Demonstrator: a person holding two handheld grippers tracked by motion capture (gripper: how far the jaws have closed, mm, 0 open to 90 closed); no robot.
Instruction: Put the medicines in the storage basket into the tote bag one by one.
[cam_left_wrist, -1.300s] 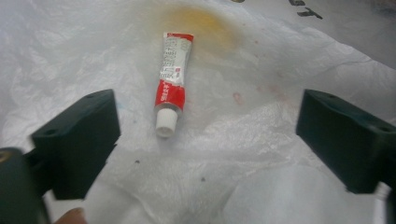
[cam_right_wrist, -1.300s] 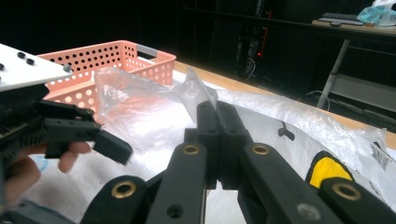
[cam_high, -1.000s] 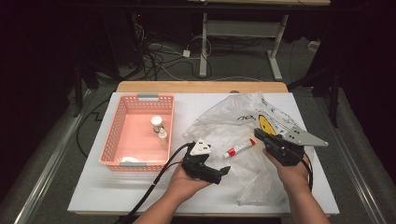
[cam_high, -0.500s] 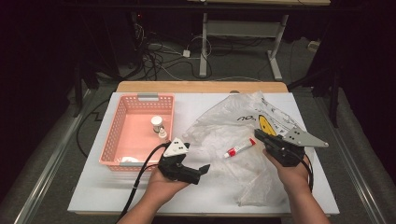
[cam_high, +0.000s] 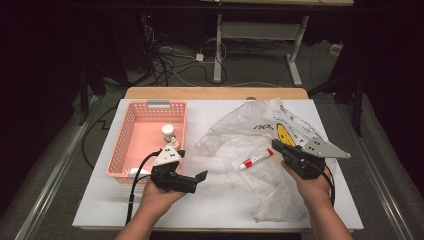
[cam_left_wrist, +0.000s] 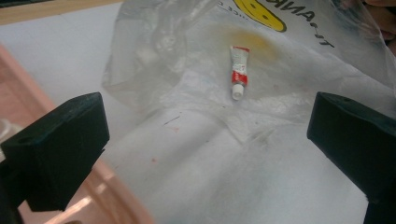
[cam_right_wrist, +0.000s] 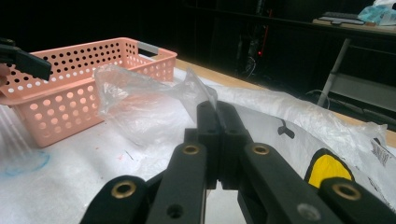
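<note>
White bench (cam_high: 220, 200) under dark workshop clutter: the right tongs (cam_high: 278, 146) are clamped shut on the edge of a clear plastic bag (cam_high: 240, 140), while the left tongs (cam_high: 199, 177) hang open and empty beside a pink basket (cam_high: 131, 145). A small red-and-white tube (cam_high: 256, 159) lies inside the bag, so getting it out appears still to be done; a small bottle (cam_high: 168, 133) already stands in the basket.

Your two black grippers, left (cam_high: 200, 177) and right (cam_high: 276, 146), each carry a grey three-cornered plate, brass-ringed screw holes and a black cable.
</note>
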